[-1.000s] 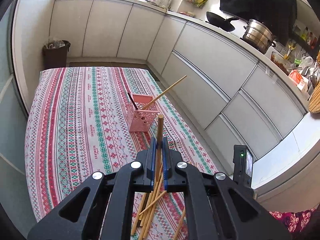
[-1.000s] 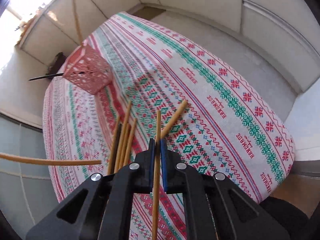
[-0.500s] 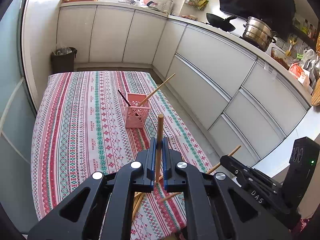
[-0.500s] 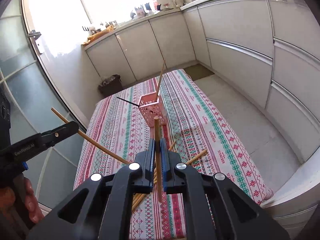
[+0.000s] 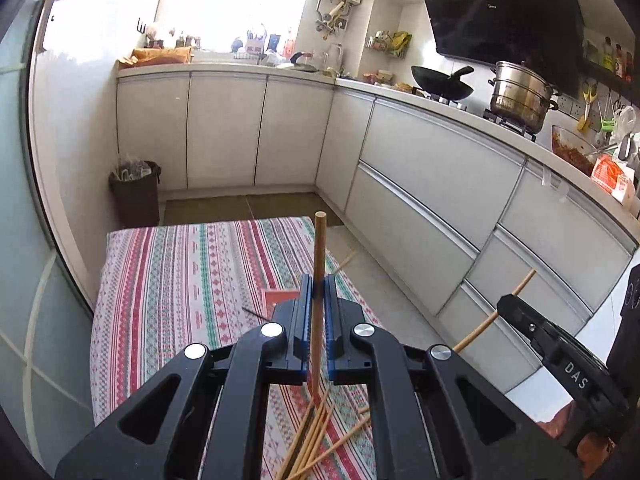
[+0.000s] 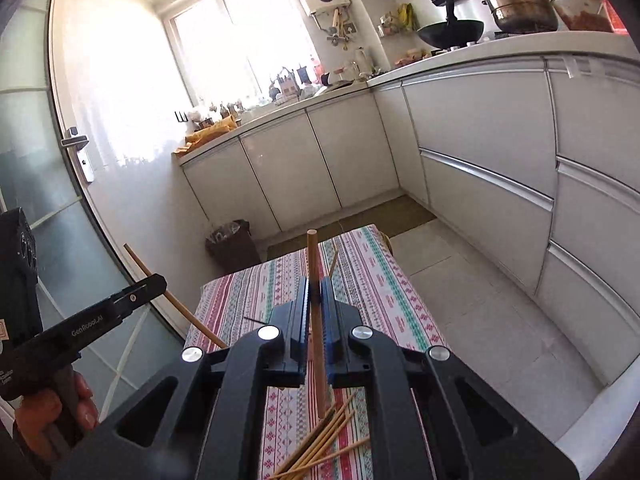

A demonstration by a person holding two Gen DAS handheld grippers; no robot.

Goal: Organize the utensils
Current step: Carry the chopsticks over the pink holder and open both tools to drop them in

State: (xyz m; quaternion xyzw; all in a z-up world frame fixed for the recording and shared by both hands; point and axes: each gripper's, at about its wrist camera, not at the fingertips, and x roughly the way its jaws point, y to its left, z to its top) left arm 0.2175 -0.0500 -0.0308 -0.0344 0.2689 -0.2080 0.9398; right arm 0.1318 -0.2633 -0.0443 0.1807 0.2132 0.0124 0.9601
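Observation:
In the left wrist view my left gripper (image 5: 319,284) is shut on a wooden chopstick (image 5: 320,248) that stands upright between its jaws. The pink basket (image 5: 280,298) shows only as a corner behind the fingers. Several loose chopsticks (image 5: 316,436) lie on the striped tablecloth (image 5: 180,280) below. At the right my right gripper (image 5: 503,306) holds another chopstick (image 5: 518,288). In the right wrist view the right gripper (image 6: 315,284) is shut on its chopstick (image 6: 312,256). The left gripper (image 6: 159,280) at the left grips its chopstick (image 6: 176,304). The loose chopsticks (image 6: 324,440) lie underneath.
A dark trash bin (image 5: 136,192) stands past the table's far left corner. White cabinets (image 5: 432,184) run along the right, with a wok (image 5: 440,80) and a steel pot (image 5: 520,100) on the counter. A glass door (image 6: 40,160) closes the left side. A hand (image 6: 52,408) holds the left gripper.
Both grippers have risen off the cloth, each with its chopstick, and now point nearer to level. The basket has slipped behind the jaws, and the loose chopsticks lie farther below.

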